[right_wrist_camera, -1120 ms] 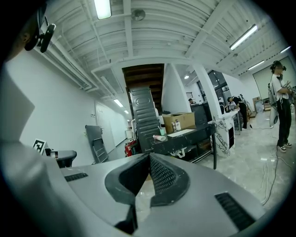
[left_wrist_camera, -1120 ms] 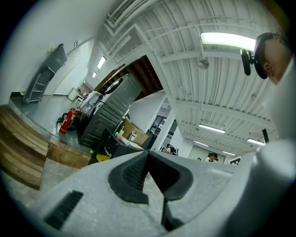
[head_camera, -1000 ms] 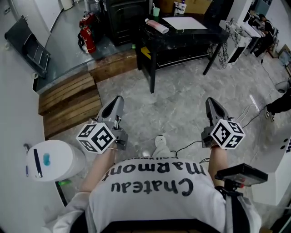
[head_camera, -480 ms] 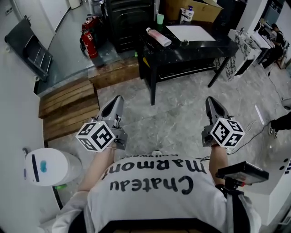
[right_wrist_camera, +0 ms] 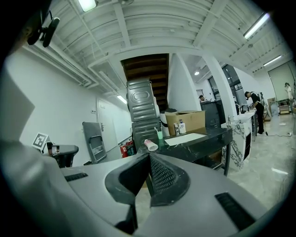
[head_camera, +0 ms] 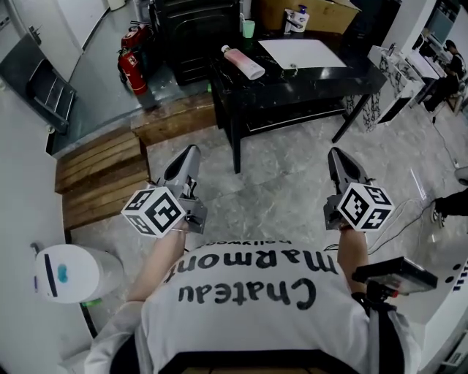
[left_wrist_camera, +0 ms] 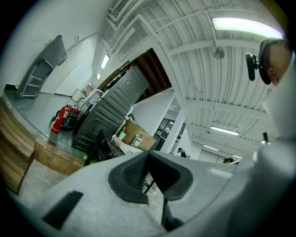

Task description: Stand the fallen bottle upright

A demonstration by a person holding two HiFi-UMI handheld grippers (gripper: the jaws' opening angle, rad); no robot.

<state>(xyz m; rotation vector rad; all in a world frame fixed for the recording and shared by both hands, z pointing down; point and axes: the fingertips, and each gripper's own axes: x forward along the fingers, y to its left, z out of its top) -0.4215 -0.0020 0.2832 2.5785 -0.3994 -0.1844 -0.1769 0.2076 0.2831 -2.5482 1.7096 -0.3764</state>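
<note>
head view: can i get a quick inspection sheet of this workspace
surface: black marble-look table, standing on the grey stone floor
job's things: pink and white plastic bottle lying on its side near the table's left end
clutter: white sheet, green cup, small white blue-capped bottle, brown cardboard box
grippers: left tool and right tool both shut, empty, over the floor short of the table
cables: thin dark cable on the floor at right
surroundings: red fire extinguishers, wooden steps, white round bin
</note>
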